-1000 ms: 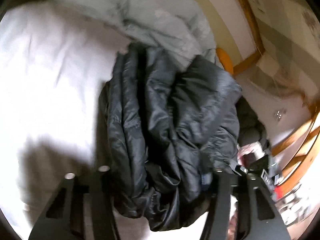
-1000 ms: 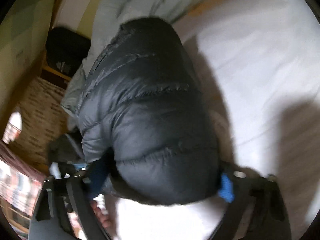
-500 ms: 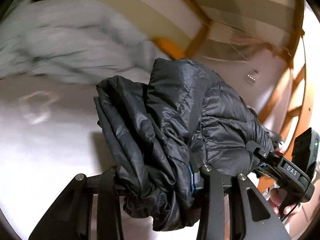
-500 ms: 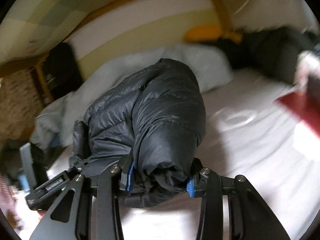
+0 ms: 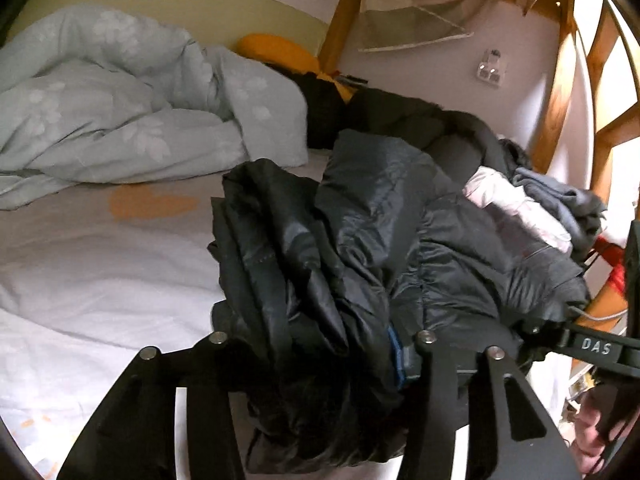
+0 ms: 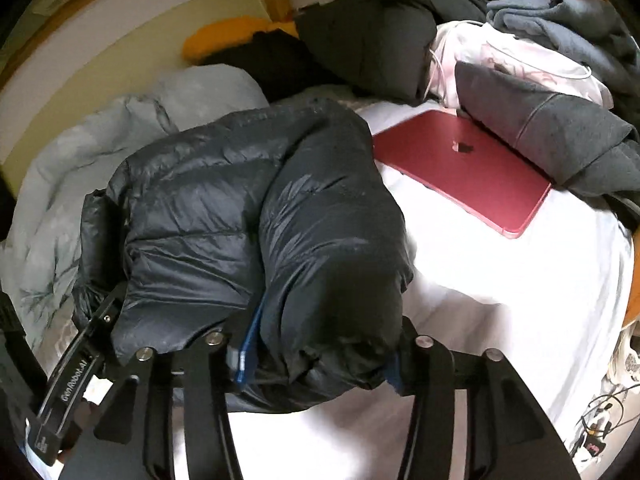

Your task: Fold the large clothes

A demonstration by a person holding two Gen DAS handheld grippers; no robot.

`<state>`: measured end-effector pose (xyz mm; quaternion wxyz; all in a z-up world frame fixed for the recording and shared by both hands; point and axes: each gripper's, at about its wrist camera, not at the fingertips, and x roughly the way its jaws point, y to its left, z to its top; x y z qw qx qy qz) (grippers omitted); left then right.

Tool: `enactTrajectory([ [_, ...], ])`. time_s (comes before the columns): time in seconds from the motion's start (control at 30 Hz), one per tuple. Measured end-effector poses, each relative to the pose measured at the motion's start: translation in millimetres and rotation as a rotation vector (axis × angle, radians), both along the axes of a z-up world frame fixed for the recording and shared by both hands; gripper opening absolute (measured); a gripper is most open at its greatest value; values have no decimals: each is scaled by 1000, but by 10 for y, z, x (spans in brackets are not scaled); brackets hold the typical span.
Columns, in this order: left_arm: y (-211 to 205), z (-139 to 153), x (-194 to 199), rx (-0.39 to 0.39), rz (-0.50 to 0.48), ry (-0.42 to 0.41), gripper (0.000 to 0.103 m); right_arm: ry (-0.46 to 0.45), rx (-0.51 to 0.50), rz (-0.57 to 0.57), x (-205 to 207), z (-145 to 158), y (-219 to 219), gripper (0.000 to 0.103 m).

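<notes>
A folded black puffer jacket [image 5: 360,264] is held between both grippers above the white bed sheet [image 5: 100,272]. My left gripper [image 5: 320,364] is shut on one end of the bundle. My right gripper [image 6: 316,356] is shut on the other end of the jacket [image 6: 260,232], its fingertips buried in the fabric. The right gripper body also shows at the right edge of the left wrist view [image 5: 596,348]. The left gripper body shows at the lower left of the right wrist view [image 6: 72,384].
A crumpled pale blue duvet [image 5: 120,108] lies at the back left. A red tablet [image 6: 464,168] lies on the sheet beside a pile of dark, grey and pink clothes [image 6: 532,80]. An orange pillow [image 5: 276,52] and a wooden bed frame [image 5: 560,92] stand behind.
Both grippers have swung with the jacket bundle toward the head of the bed; the clothes pile and red tablet have come into view. Both stay shut on the jacket.
</notes>
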<state>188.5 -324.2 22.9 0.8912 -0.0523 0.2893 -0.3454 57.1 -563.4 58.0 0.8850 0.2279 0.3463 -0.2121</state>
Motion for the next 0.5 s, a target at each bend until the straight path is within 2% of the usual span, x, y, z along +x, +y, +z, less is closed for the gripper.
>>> enactTrajectory([
  [0.13,65,-18,-59,37,28,31,65,3,-14,24,-16,27,17,58],
  [0.17,138,-16,-88,50,41,36,72,-2,-16,30,-41,20,33,60],
  [0.23,227,38,-142,112,127,42,82,-5,-17,27,-63,40,63,67],
  [0.27,272,71,-186,123,141,43,82,-6,-18,23,-88,17,58,73],
  [0.33,383,150,-291,119,139,21,82,-10,-31,12,-150,5,119,80],
  [0.4,482,231,-421,148,152,-22,84,-12,-63,1,-198,38,210,83],
  [0.5,619,295,-627,187,170,-112,94,-37,-124,-7,-310,84,341,86],
])
